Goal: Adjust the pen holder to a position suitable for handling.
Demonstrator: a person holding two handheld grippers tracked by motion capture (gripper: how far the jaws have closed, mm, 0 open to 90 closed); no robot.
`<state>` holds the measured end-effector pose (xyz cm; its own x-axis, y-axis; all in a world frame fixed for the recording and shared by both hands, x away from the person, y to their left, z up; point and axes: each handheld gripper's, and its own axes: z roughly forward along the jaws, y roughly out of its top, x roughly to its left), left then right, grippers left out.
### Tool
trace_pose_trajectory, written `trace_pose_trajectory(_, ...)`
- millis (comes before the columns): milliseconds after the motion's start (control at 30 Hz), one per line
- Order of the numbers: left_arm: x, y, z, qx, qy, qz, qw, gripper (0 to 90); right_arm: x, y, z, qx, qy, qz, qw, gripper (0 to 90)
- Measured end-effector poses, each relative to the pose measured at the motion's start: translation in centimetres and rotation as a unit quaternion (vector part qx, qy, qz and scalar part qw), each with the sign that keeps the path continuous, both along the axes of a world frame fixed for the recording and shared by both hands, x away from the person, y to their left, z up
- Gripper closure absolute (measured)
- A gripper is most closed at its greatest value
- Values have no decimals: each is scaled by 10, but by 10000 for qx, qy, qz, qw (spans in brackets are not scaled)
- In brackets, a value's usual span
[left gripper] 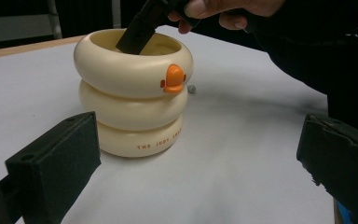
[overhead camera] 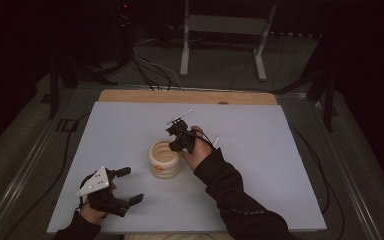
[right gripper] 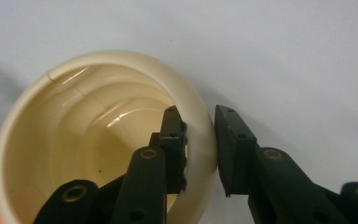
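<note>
In the high view, the right hand-held gripper points down over the near-right rim of a cream ringed cup that stands near the middle of the grey bench. The cup sits directly under and just to the left of this hand-held gripper, with one jaw dipping into its mouth. The left hand-held gripper rests low on the bench, well apart from the cup, which lies ahead of it and to its right. Its jaws stand wide apart with nothing between them.

In the left gripper view, the left hand-held gripper looks along the bench with its two black jaws spread to either side of the frame, bare bench between them. The cup stands ahead of it, slightly left, upright, built of three stacked rings with a small orange beak-like knob on the top ring. A black jaw of the other hand-held gripper reaches into the cup's mouth from above, and a hand is above it.

In the right gripper view, the right hand-held gripper straddles the wall of the cup: one jaw is inside the cup, the other outside, and the rim passes between them. The jaws are drawn in close on that wall, the inner one against it; a sliver of gap seems to remain at the outer one.
</note>
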<state>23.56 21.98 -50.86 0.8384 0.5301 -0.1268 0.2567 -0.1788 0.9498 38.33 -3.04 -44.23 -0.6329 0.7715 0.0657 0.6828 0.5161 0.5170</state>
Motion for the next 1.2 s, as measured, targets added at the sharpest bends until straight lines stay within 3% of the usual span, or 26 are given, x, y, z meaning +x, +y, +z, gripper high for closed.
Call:
trace_pose_trajectory(167, 0, 0, 0, -4, 4, -2, 10000, 0, 0, -2, 4, 101, -54, 83, 9999, 601)
trace_pose_trajectory(567, 0, 0, 0, -5, 1, 0, 10000, 0, 2, -13, 24, 341, -289, 73, 9990, 477)
trace_pose_trajectory(800, 0, 0, 0, -14, 7, -8, 10000, 0, 2, -22, 34, 437, -395, -31, 9983, 403)
trace_pose_trajectory(933, 1, 0, 0, -14, -2, -8, 10000, 0, 2, -30, 41, 418, -573, -213, 9973, 278)
trace_pose_trajectory(1200, 2, 1, -1, -44, 20, 8, 10000, 0, 8, -45, 42, 406, -478, -426, 9971, 223)
